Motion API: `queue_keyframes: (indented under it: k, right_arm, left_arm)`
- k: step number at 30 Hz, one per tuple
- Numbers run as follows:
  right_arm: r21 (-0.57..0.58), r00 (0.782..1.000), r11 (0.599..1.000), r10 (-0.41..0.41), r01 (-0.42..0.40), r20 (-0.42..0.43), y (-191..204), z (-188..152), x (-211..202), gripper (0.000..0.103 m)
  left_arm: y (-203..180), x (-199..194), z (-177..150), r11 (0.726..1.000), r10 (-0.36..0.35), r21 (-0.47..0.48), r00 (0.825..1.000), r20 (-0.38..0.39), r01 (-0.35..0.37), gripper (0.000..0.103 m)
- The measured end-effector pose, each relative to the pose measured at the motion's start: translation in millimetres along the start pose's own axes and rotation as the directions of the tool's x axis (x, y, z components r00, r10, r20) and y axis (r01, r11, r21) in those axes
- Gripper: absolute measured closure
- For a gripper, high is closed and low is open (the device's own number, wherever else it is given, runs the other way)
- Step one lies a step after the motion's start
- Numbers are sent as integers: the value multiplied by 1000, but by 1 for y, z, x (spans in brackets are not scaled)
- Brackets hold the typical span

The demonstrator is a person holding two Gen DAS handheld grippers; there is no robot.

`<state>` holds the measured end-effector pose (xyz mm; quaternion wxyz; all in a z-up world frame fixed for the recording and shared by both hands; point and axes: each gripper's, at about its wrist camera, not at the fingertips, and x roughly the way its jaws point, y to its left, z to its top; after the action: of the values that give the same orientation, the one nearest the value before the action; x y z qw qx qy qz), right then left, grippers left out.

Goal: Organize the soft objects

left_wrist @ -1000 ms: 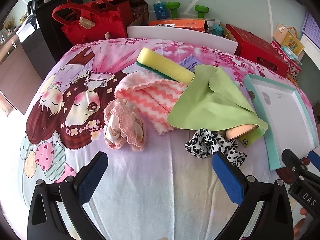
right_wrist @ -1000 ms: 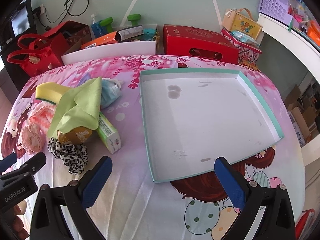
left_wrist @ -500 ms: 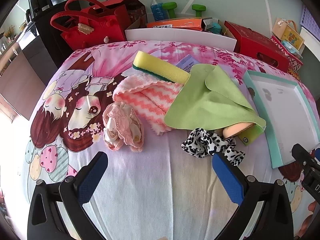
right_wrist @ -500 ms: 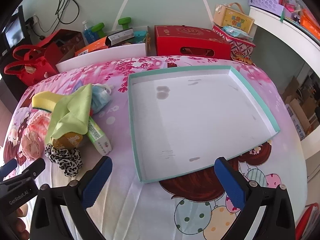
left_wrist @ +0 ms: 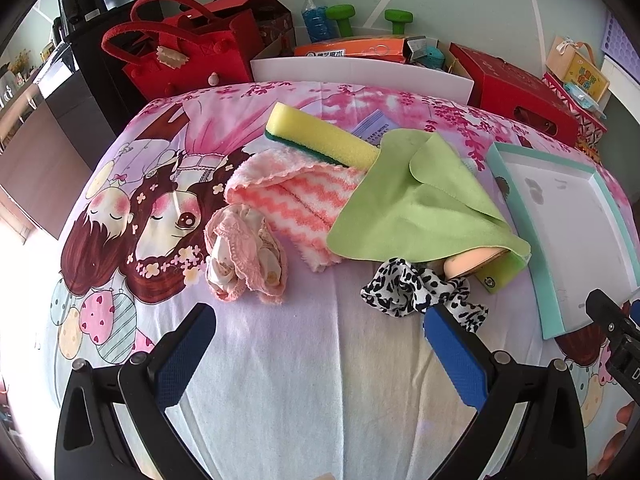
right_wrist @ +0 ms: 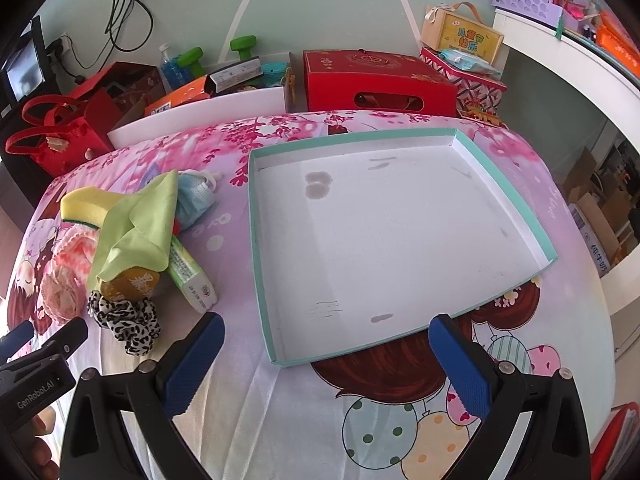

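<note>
The green cloth point(left_wrist: 420, 204) hides most of a tan round object point(left_wrist: 472, 263) and a green box point(left_wrist: 505, 272) beneath it, plus one end of the yellow sponge point(left_wrist: 320, 136). Behind the cloth, a blue face mask point(right_wrist: 194, 200) shows only partly. The box's print is too small to read.

Looks like somebody's home, probably a bedroom or spare room: cartoon-girl bedsheet point(left_wrist: 132, 216) spread over the surface, red felt tote bag point(left_wrist: 188, 56) and red gift box point(right_wrist: 376, 84) along the wall, green dumbbells point(left_wrist: 368, 16), cardboard boxes point(right_wrist: 600, 216) stacked on the floor.
</note>
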<state>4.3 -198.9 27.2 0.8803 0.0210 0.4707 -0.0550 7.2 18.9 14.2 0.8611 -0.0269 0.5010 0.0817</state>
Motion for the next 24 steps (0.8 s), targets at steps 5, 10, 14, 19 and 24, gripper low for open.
queue_keyframes:
  k: [5,10,14,19,24]
  right_arm:
    - [-1,1000,1000,0,0,-1,0,0,0,0]
    - [-9,1000,1000,-4,4,-2,3,-1,0,0]
    - [-19,1000,1000,-1,1,-9,6,-1,2,0]
    - [-26,1000,1000,2,-2,-9,8,-2,3,0]
    - [-32,1000,999,6,-6,-9,12,-1,4,0]
  left_arm:
    - [0,0,0,1000,-1,0,1000,0,1,0]
    - [2,0,0,1000,-4,-4,1000,0,4,0]
    - [4,0,0,1000,-7,-5,1000,0,7,0]
    - [6,0,0,1000,-6,-15,1000,0,6,0]
    - [9,1,1,1000,-8,-22,1000,3,9,0]
